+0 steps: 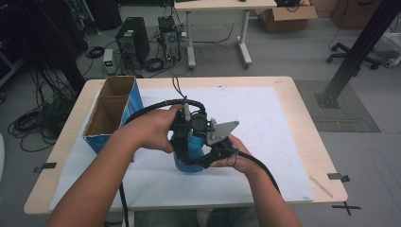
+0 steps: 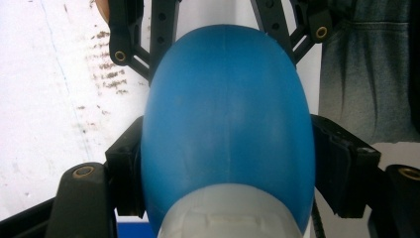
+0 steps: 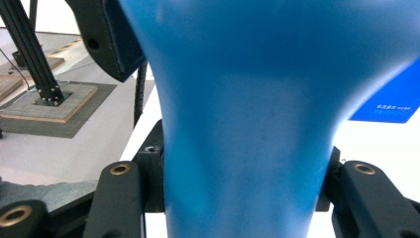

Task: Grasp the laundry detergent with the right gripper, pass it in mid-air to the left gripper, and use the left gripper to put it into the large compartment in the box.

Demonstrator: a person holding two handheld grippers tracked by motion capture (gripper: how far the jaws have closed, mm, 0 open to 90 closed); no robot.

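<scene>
A blue plastic bottle (image 1: 189, 161) stands between both hands at the middle of the white mat. In the left gripper view its rounded blue body (image 2: 228, 119) ends in a pale cap (image 2: 233, 213) at the bottom. My left gripper (image 2: 228, 148) has a black pad against each side of the bottle. In the high view my left gripper (image 1: 182, 130) comes down on the bottle from above. My right gripper (image 3: 242, 168) is shut on a narrower waist of the bottle (image 3: 247, 124). In the high view my right gripper (image 1: 210, 149) reaches in from the right under its grey plate.
An open cardboard box (image 1: 111, 111) with blue sides stands at the table's left, close to my left forearm. The white mat (image 1: 269, 127) covers most of the wooden table (image 1: 302, 109). A black cable (image 1: 156, 106) arcs over from the left gripper.
</scene>
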